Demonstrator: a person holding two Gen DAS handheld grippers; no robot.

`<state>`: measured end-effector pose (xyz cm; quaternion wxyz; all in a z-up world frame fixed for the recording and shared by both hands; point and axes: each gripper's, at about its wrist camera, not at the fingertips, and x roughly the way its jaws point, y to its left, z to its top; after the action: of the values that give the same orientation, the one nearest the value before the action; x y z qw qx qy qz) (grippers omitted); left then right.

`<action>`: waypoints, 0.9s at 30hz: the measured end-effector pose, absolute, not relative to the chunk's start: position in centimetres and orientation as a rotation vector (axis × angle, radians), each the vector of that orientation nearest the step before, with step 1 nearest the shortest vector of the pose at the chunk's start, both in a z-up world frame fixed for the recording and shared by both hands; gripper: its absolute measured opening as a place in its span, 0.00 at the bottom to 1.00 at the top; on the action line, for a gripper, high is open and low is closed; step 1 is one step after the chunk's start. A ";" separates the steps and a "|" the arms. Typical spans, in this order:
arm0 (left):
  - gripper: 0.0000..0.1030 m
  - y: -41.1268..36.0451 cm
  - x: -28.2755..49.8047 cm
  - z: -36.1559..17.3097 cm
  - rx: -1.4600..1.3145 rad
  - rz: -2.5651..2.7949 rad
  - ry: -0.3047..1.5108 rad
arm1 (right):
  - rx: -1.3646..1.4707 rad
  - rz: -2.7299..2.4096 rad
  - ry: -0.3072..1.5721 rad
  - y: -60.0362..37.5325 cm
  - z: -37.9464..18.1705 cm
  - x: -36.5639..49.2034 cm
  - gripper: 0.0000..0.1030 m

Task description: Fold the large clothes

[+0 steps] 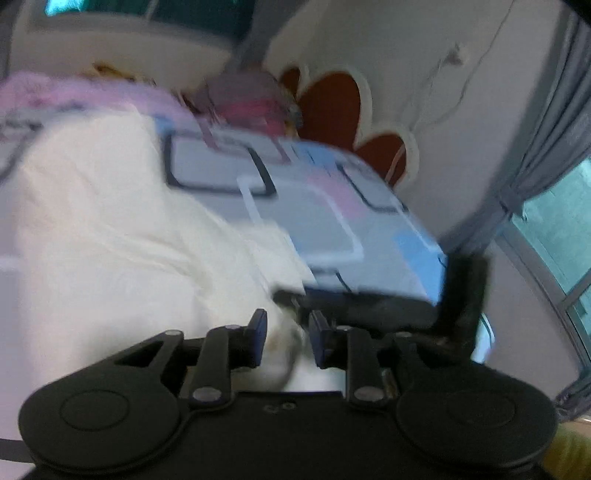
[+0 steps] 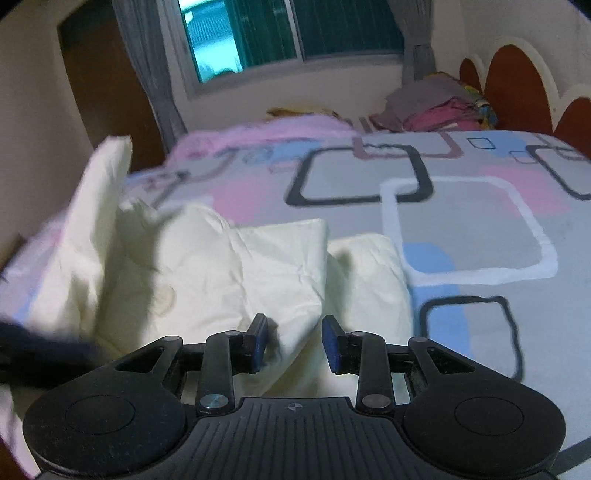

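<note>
A large cream-white garment [image 1: 110, 229] lies rumpled on the patterned bed [image 1: 325, 229]. In the blurred left wrist view my left gripper [image 1: 289, 334] is low over it. Its jaws stand a little apart around a small bunch of the cloth, and the pads do not clearly press on it. In the right wrist view the same garment [image 2: 207, 266] lies in thick folds. One raised fold narrows to a point between the pads of my right gripper [image 2: 295, 345], which is shut on it. The dark blur at the far left there is probably the left gripper [image 2: 37, 350].
The bed sheet [image 2: 461, 229] carries grey, pink and blue squares. A pile of folded clothes [image 2: 436, 107] sits at the head by a red and white headboard [image 2: 517, 74]. A window [image 2: 266, 33] and grey curtains stand behind. A dark L-shaped blur [image 1: 461, 295] crosses the bed's near corner.
</note>
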<state>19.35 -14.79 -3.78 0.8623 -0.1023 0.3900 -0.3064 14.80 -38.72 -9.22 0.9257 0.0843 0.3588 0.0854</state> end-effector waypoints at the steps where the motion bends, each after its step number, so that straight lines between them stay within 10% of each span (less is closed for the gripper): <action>1: 0.27 -13.7 19.3 -2.9 -0.238 -0.627 0.794 | 0.180 0.173 0.742 -38.9 -9.4 14.6 0.31; 11: 0.39 -6.5 24.2 -6.5 -0.279 -0.217 0.685 | 0.280 0.190 0.603 -38.2 -5.7 14.2 0.34; 14: 0.38 -7.8 25.0 -9.1 -0.280 -0.258 0.718 | 0.341 0.300 0.571 -36.1 -4.1 14.7 0.78; 20: 0.36 -9.2 25.3 -10.5 -0.274 -0.380 0.754 | 0.420 0.388 0.674 -33.2 -6.1 17.1 0.78; 27: 0.36 -7.2 25.5 -11.1 -0.306 -0.394 0.781 | 0.495 0.428 0.738 -34.0 -8.0 18.4 0.21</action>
<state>25.54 -7.24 -11.14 0.8946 -0.1475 0.3767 -0.1900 18.41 -34.03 -8.02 0.8808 0.2378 0.3542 0.2053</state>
